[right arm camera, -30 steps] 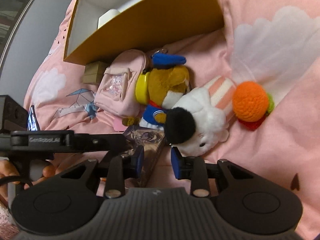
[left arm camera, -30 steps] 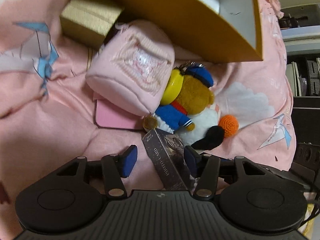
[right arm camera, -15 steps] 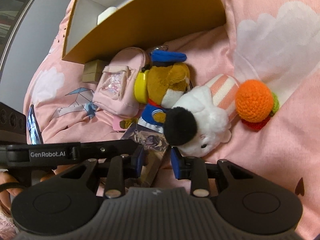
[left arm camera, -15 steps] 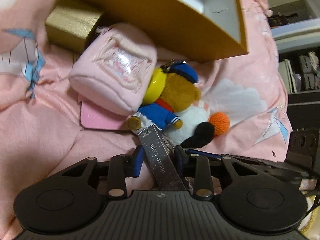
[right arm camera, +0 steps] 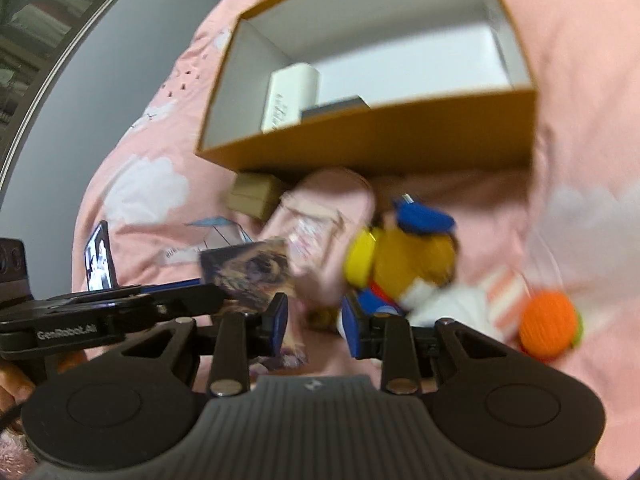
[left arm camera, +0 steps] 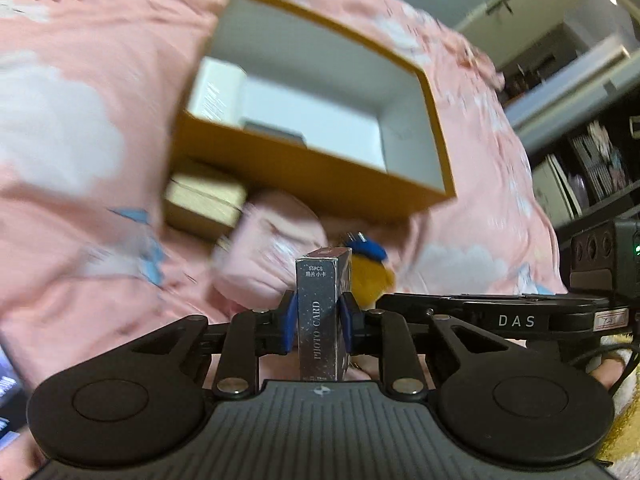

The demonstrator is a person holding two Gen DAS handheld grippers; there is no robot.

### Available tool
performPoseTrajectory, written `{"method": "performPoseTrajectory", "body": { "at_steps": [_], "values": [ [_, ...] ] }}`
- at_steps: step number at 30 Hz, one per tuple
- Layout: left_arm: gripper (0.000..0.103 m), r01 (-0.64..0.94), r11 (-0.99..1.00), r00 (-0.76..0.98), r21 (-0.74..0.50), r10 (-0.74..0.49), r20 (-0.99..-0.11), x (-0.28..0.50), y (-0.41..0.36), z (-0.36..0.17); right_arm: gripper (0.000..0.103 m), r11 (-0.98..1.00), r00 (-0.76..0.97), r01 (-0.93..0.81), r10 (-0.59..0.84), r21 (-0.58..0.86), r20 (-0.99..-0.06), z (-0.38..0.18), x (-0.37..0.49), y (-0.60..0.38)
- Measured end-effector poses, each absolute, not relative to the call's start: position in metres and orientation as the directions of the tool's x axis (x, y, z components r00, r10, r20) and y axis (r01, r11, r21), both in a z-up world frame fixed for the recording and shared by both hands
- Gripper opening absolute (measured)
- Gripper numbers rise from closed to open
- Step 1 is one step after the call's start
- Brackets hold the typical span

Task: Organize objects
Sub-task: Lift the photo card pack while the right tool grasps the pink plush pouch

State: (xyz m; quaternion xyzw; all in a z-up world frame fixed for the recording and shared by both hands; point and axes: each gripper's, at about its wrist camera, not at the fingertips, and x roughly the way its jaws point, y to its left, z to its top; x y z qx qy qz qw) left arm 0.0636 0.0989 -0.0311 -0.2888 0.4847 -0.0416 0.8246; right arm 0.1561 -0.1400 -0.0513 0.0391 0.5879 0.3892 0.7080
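Card box (left arm camera: 321, 312) now lifted, claw-gripped (left arm camera: 318, 326).

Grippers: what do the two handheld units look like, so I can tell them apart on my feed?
Both look alike: matte black, ribbed body, two round discs, silver pivot pins, blue pads. The left gripper shows "GenRobot.AI" on its side in the right wrist view; the right gripper shows "DAS" in the left wrist view, with a black cable near it.

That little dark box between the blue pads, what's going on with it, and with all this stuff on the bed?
A person is tidying with two handheld grippers. The left gripper has just closed on the photo card box and holds it above the pink bedspread. The right gripper holds nothing. The orange storage box behind is open, a white box already inside; the bear plush and pink pouch lie outside.
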Motion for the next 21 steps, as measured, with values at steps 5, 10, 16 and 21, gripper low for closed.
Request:
{"method": "performPoseTrajectory", "body": {
  "at_steps": [5, 10, 16, 21],
  "values": [
    [0.025, -0.240, 0.828, 0.588, -0.507, -0.291, -0.754, 0.065, 0.125, -0.019, 0.046, 0.705, 0.023, -0.524, 0.572, 0.478, -0.820, -0.056, 0.177, -0.105],
    [0.025, -0.246, 0.830, 0.618, -0.500, -0.263, -0.740, 0.071, 0.140, -0.013, 0.070, 0.724, 0.015, -0.531, 0.527, 0.439, -0.850, -0.071, 0.205, -0.079],
    [0.025, -0.228, 0.828, 0.646, -0.511, -0.264, -0.716, 0.080, 0.150, -0.007, 0.072, 0.727, -0.088, -0.523, 0.474, 0.445, -0.876, -0.102, 0.230, -0.062],
    [0.025, -0.225, 0.828, 0.657, -0.514, -0.261, -0.707, 0.088, 0.157, -0.004, 0.070, 0.699, -0.131, -0.538, 0.484, 0.472, -0.865, -0.119, 0.230, -0.054]
  ]
}}
